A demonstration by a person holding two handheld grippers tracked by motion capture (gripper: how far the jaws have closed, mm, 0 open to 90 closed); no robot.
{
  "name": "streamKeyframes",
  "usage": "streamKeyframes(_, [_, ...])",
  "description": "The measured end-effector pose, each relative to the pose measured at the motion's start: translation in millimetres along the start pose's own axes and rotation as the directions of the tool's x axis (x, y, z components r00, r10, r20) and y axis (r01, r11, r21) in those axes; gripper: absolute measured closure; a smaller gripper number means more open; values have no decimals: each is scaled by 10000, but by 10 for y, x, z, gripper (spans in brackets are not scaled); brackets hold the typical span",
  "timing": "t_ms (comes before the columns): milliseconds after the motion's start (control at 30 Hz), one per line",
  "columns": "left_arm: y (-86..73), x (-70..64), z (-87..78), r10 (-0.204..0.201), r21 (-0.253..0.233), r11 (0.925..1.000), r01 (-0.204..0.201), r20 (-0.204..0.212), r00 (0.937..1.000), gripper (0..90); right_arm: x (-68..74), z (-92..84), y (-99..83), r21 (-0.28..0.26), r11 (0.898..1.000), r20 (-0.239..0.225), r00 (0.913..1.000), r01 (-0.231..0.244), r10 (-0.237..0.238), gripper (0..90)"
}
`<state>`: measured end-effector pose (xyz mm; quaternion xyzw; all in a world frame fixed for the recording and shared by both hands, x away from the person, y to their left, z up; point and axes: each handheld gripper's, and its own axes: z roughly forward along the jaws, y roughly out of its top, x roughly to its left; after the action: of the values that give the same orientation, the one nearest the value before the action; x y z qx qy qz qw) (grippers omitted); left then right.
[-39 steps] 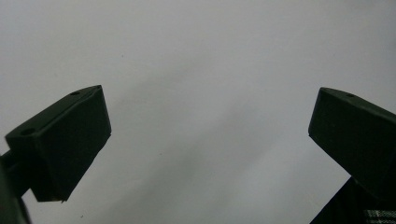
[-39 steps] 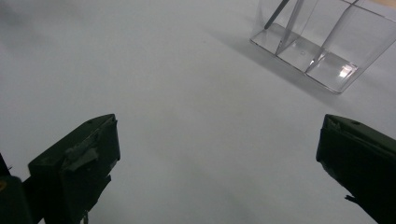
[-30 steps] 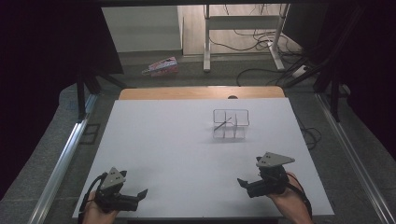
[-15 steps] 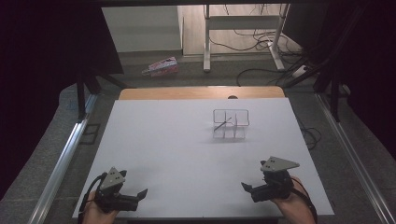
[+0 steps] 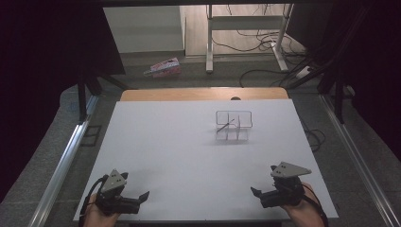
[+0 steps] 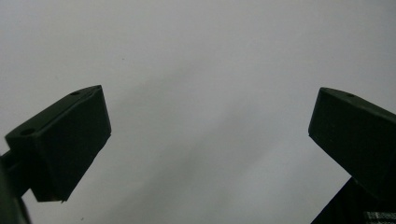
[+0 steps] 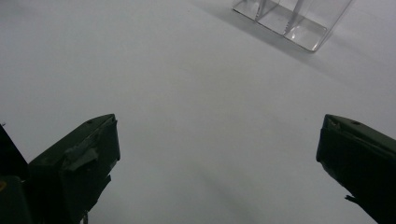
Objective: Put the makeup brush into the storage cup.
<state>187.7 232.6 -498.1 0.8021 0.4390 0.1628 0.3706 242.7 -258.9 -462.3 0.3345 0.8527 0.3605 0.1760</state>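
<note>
A clear plastic organizer point(image 5: 232, 126) with several compartments stands right of centre on the white table point(image 5: 189, 142), and a thin dark stick leans inside its back left compartment. Its corner shows in the right gripper view as the clear organizer point(image 7: 292, 21) at the top. My left gripper point(image 5: 142, 196) rests low at the front left edge, open, jaws wide apart over bare white surface point(image 6: 210, 116), holding nothing. My right gripper point(image 5: 257, 194) sits at the front right edge, open and empty, pointing left across the table.
Beyond the white table a strip of wooden desk point(image 5: 203, 93) shows. A pink-and-white packet point(image 5: 164, 68) lies on the floor behind it, near white desk legs point(image 5: 208, 42) and loose cables point(image 5: 265, 71). Metal rails point(image 5: 61, 161) run along both sides.
The right gripper has drawn back toward the front edge and a little to the right. The left gripper has barely shifted. Nothing was picked up.
</note>
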Motion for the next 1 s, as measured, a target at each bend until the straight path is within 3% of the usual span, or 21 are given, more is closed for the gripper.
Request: streamKeyframes(1000, [-1, -1, 1, -7, 2, 10000, 7, 9, 10000, 0, -107, -213, -247, 319, 9992, 749, 9969, -258, 234, 0])
